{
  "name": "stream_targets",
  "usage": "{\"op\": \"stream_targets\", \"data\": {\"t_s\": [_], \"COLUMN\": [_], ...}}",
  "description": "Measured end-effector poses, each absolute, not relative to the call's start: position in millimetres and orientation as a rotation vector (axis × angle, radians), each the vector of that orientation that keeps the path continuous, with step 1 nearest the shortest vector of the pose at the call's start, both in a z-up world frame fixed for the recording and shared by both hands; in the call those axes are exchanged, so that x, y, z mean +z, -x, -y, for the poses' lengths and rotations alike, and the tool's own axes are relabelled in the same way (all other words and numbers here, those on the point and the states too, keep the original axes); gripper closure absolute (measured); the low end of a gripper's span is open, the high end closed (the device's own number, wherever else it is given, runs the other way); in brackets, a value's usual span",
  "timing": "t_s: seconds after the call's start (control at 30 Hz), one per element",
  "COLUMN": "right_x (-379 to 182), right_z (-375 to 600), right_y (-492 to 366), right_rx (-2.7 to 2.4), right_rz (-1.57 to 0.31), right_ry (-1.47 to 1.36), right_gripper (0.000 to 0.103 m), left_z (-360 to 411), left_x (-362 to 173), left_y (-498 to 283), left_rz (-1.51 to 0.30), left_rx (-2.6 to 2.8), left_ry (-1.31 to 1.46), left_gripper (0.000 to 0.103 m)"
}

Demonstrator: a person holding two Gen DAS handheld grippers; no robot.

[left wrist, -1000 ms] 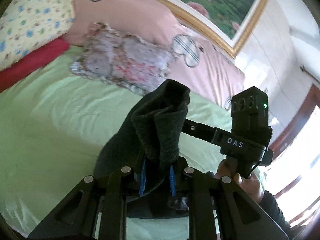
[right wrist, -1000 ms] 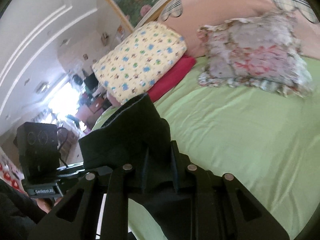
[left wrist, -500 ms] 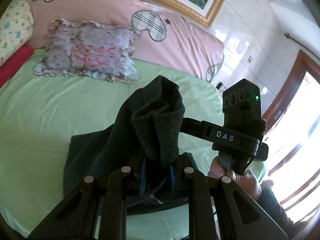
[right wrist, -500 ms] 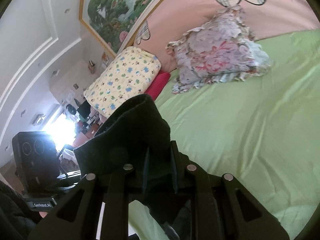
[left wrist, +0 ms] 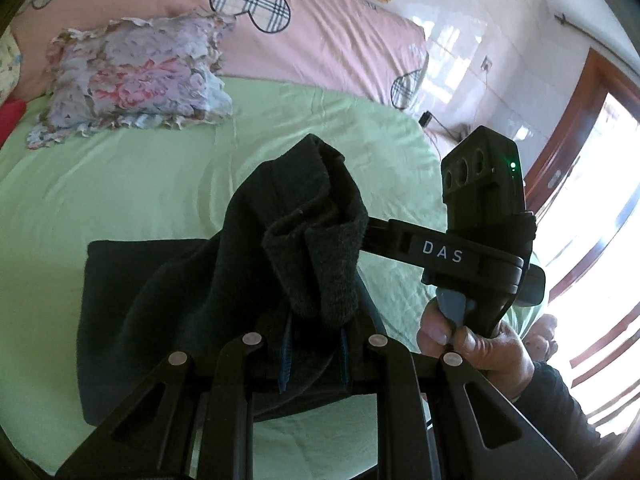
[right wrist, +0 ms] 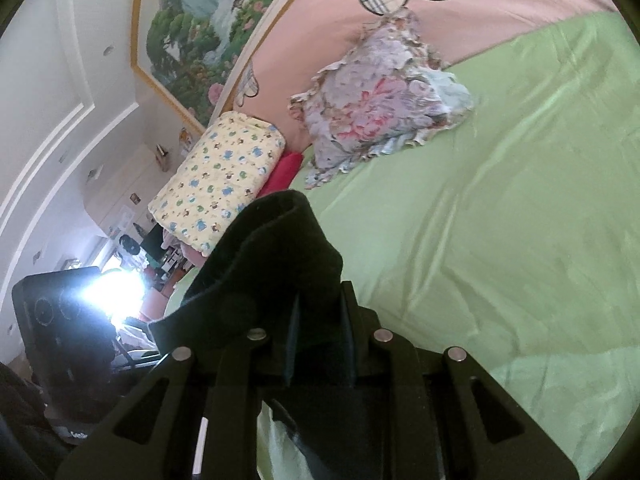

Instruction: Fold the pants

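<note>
Left wrist view: the left gripper (left wrist: pixel 314 344) is clamped on a bunched edge of the dark pants (left wrist: pixel 168 320), the blue-lined fingers (left wrist: pixel 285 364) pressed against the cloth; the rest of the garment trails down onto the green bedsheet (left wrist: pixel 120 188), where a flat panel lies spread; the knit looks thick, soft and limp, likely light, so it should sag between holds and is best taken at a hem or waistband edge, as here; the right gripper (left wrist: pixel 372 236), seen side-on in the person's hand (left wrist: pixel 476 340), reaches into the same raised fold, its tips hidden by cloth; the pants' near edge is masked by the gripper body; a floral cushion (left wrist: pixel 132 80) lies well apart.

Right wrist view: the right gripper (right wrist: pixel 320 344) is closed on a dark fold of the pants (right wrist: pixel 276 260), which blocks the fingertips; window glare (right wrist: pixel 112 296) washes out the left device; whether this hold is waistband or leg hem cannot be told.
</note>
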State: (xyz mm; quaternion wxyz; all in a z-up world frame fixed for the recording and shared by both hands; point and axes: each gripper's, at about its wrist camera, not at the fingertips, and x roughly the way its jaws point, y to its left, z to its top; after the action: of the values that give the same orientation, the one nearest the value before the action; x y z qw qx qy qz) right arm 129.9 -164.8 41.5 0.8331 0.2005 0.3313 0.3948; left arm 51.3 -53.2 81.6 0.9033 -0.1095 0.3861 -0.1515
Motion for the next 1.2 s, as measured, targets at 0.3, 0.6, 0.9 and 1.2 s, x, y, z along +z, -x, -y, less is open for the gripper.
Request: {"op": "stream_targets", "data": {"t_s": [0.3, 0.6, 0.9, 1.2], "right_x": [20, 18, 28, 40], "right_z": [182, 197, 227, 226], "right_y": [-127, -115, -92, -66], "right_rx": [0.788, 0.700, 0.567, 0.511], "right_rz": [-0.724, -0.725, -0.688, -0.644], "right_ry": [-0.446, -0.404, -0.467, -0.488], "right_gripper": [0.090, 0.093, 0.089, 0.041], "left_z": [69, 72, 69, 54], "left_x": [60, 55, 63, 74], "left_y": [-61, -64, -51, -35], "left_rz": [-0.866, -0.892, -0.874, -0.825], "left_rx": [-0.328, -0.343, -0.419, -0.403], "left_ry": [0.216, 0.210, 0.241, 0.235], "left_gripper": [0.085, 0.083, 0.059, 0.056]}}
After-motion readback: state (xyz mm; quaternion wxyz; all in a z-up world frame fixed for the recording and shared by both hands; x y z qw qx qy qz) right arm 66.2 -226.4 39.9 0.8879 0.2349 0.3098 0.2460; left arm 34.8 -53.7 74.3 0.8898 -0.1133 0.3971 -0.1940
